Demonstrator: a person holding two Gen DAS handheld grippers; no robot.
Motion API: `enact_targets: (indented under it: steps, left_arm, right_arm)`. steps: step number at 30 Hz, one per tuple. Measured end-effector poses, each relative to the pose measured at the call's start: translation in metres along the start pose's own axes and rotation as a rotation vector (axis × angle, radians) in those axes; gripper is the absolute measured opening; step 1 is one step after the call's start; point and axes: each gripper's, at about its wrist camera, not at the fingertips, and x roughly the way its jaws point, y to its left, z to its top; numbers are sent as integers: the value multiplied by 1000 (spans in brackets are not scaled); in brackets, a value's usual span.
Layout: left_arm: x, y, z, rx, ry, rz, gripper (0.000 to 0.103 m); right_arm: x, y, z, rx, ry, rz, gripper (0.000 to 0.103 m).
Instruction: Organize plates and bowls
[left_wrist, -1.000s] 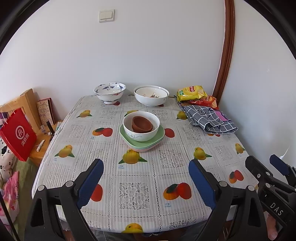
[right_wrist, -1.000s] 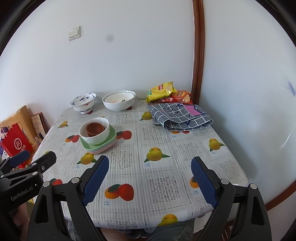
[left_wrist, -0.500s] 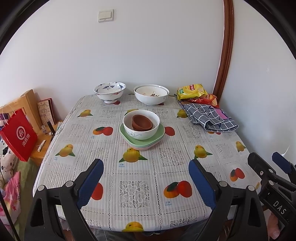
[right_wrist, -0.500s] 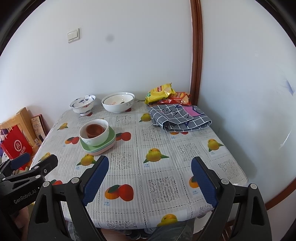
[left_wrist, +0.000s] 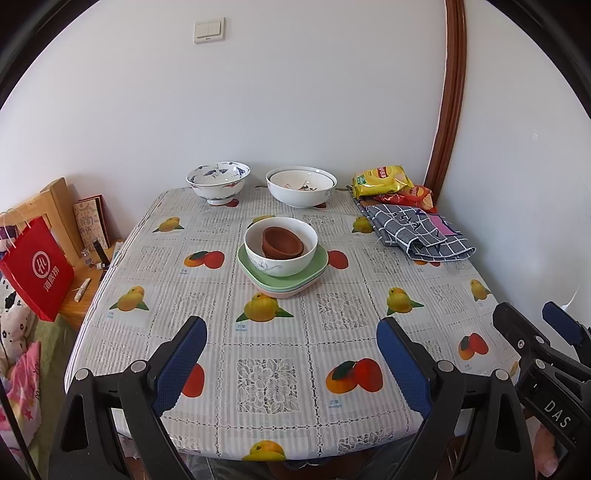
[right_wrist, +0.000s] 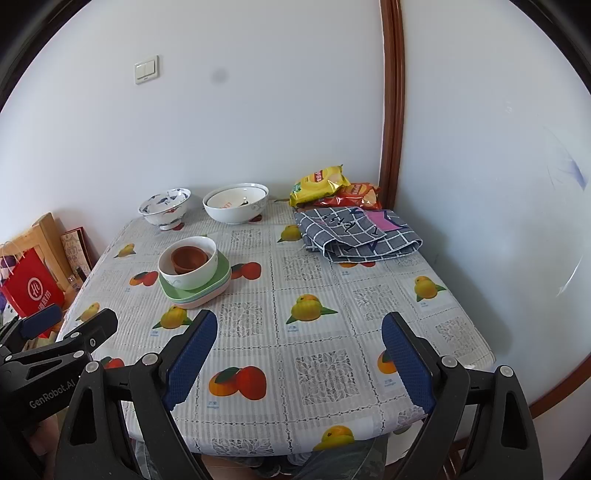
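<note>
A stack stands mid-table: green and pink square plates (left_wrist: 317, 266) (right_wrist: 223, 275), a white bowl (left_wrist: 282, 260) (right_wrist: 192, 275) on them, brown clay bowls (left_wrist: 282, 242) (right_wrist: 188, 258) inside it. At the far edge sit a blue-patterned footed bowl (left_wrist: 218, 182) (right_wrist: 165, 206) and a larger white bowl (left_wrist: 301, 188) (right_wrist: 235, 206) that seems to hold another. My left gripper (left_wrist: 291, 345) hangs open over the near edge with nothing between its fingers. My right gripper (right_wrist: 299, 345) is open and empty too, over the near right part. Each gripper shows in the other's view.
The table (left_wrist: 266, 376) wears a fruit-print cloth. A folded grey checked cloth (left_wrist: 417, 230) (right_wrist: 354, 232) and snack bags (left_wrist: 384, 181) (right_wrist: 321, 184) lie at the far right. A red paper bag (left_wrist: 37, 266) and wooden furniture (left_wrist: 55, 206) stand left; walls close the far and right sides.
None of the dishes has moved. Both views have shifted very slightly, and both grippers remain open.
</note>
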Motion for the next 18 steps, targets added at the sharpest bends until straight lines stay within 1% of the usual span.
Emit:
enact_targets:
  steps: [18]
  left_arm:
    - [1, 1, -1, -3, 3, 2, 93]
  right_arm:
    - [-2, 0, 0, -2, -7, 7, 90]
